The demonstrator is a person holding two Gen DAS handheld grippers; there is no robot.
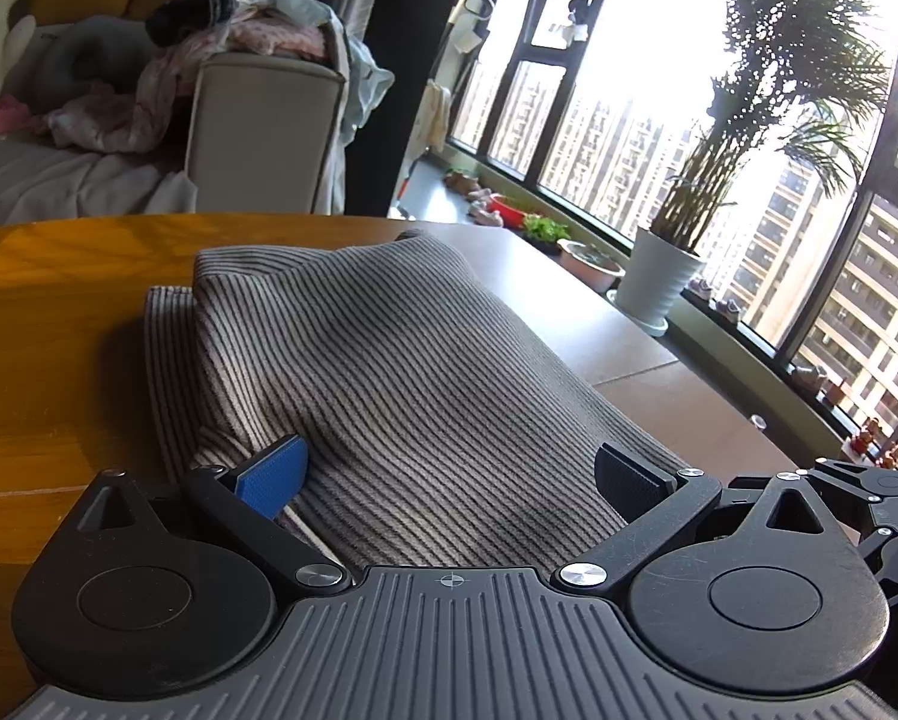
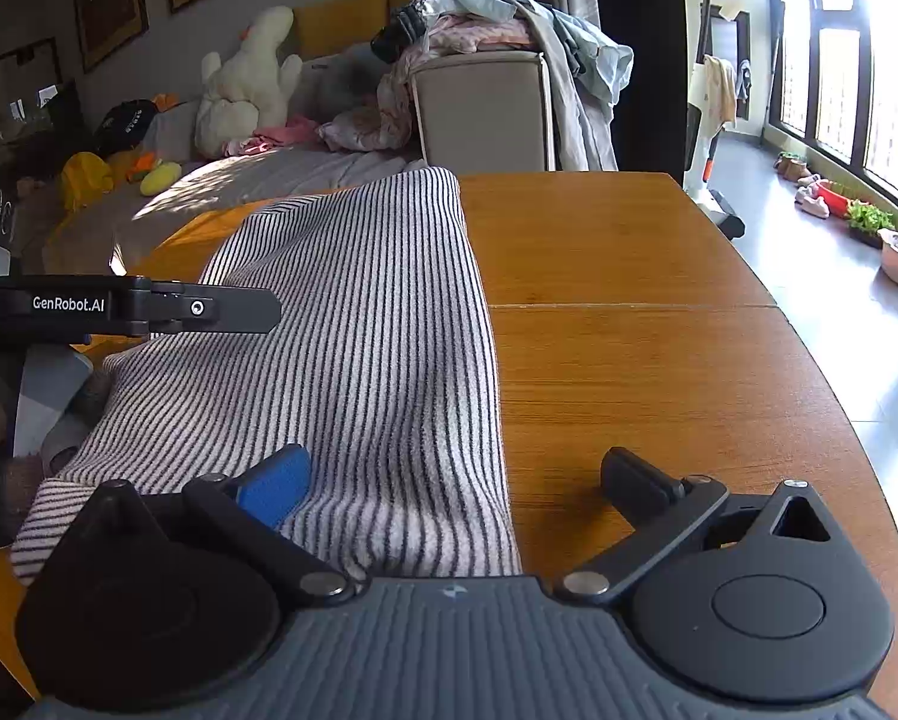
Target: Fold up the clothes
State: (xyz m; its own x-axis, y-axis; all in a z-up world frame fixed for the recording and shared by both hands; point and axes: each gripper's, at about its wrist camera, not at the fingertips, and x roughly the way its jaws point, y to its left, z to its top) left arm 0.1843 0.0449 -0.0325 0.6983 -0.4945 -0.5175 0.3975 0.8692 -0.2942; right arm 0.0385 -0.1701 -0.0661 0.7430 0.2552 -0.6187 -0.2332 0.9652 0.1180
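Wooden table (image 2: 658, 324) carries striped sweater (image 1: 401, 372), partly folded, near edge raised. Left gripper (image 1: 449, 474) and right gripper (image 2: 454, 480): jaws spread wide, cloth between. Advice: pinch both corners evenly before lifting.

Stripes on warm wood

The garment (image 1: 401, 372) is pale grey with thin dark stripes; the table (image 2: 658, 360) is orange-brown wood grain; each gripper (image 1: 449, 468) (image 2: 454, 480) is black with one blue pad (image 1: 275, 474).
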